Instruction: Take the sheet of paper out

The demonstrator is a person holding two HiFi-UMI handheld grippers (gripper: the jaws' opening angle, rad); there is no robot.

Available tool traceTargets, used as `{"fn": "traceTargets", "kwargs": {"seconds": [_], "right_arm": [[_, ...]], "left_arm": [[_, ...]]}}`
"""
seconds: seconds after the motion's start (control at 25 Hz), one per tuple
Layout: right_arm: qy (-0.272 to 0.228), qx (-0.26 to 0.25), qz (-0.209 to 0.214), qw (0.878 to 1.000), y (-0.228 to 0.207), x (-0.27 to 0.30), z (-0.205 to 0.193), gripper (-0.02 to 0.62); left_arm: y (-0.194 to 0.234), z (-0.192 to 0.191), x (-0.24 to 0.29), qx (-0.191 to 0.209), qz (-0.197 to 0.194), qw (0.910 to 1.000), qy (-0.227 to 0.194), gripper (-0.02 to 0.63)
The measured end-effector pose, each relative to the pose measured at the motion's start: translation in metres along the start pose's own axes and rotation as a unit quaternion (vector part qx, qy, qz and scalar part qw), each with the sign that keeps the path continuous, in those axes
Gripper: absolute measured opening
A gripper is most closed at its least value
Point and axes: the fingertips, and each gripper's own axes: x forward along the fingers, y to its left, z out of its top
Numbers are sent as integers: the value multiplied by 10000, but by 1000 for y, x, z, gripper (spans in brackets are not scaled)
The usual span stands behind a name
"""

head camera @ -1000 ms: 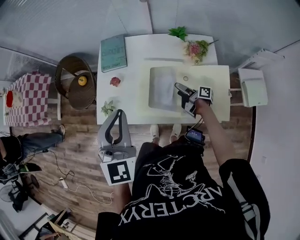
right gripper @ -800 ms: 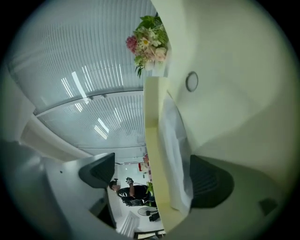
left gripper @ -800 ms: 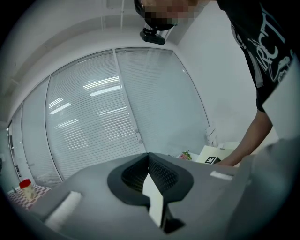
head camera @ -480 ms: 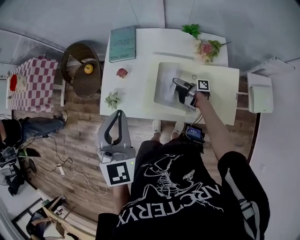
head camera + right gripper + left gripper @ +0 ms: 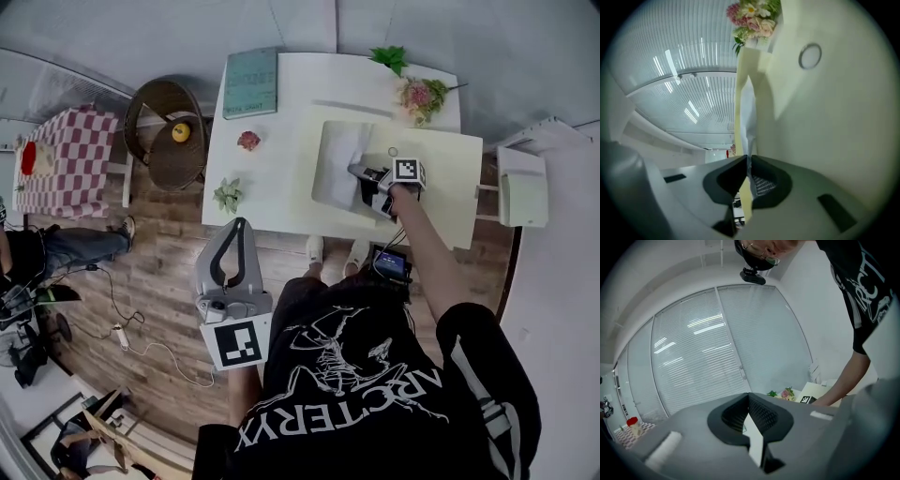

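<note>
A cream folder [image 5: 441, 178] lies on the white table [image 5: 281, 178], with a snap ring [image 5: 393, 152] on it. At its left part a white sheet of paper [image 5: 341, 153] stands lifted off a grey panel. My right gripper [image 5: 357, 174] reaches onto that spot from the near side. Its jaws are closing. In the right gripper view, the right gripper [image 5: 747, 161] pinches the white sheet [image 5: 751, 126], with a cream folder edge [image 5: 743, 93] between the jaws too. My left gripper [image 5: 236, 225] hangs off the table's near-left edge, shut and empty, as the left gripper view shows [image 5: 749, 397].
A teal book [image 5: 251, 82], pink flowers [image 5: 420, 97] and small plants [image 5: 226, 196] sit on the table. A wicker chair [image 5: 164, 155] and a checkered stool [image 5: 61, 159] stand to the left, a white stand [image 5: 522, 187] to the right.
The right gripper's jaws have gone from wide open to pinched on the sheet's edge, and the white paper now stands up from the folder. The left gripper has barely moved.
</note>
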Motion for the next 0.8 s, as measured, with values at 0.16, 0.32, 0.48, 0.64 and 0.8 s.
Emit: {"fn": "traceTargets", "kwargs": {"seconds": [0.16, 0.32, 0.48, 0.64, 0.8], "right_arm": [[-261, -565, -208, 9978, 22, -44, 1, 31], [-450, -1616, -529, 9844, 58, -99, -11, 29], [-1050, -2709, -536, 9554, 128, -155, -24, 28], [-1935, -4253, -396, 8832, 228, -187, -39, 28], [-2846, -5850, -1235, 7494, 300, -199, -55, 28]], "left_arm": [[-13, 12, 19, -26, -349, 9989, -297, 12], [-29, 26, 37, -67, -702, 9959, -569, 12], [-41, 41, 54, -175, -1029, 9909, -854, 12], [-45, 52, 66, -218, -1180, 9872, -1055, 12], [-44, 58, 73, -336, -1242, 9849, -1161, 11]]}}
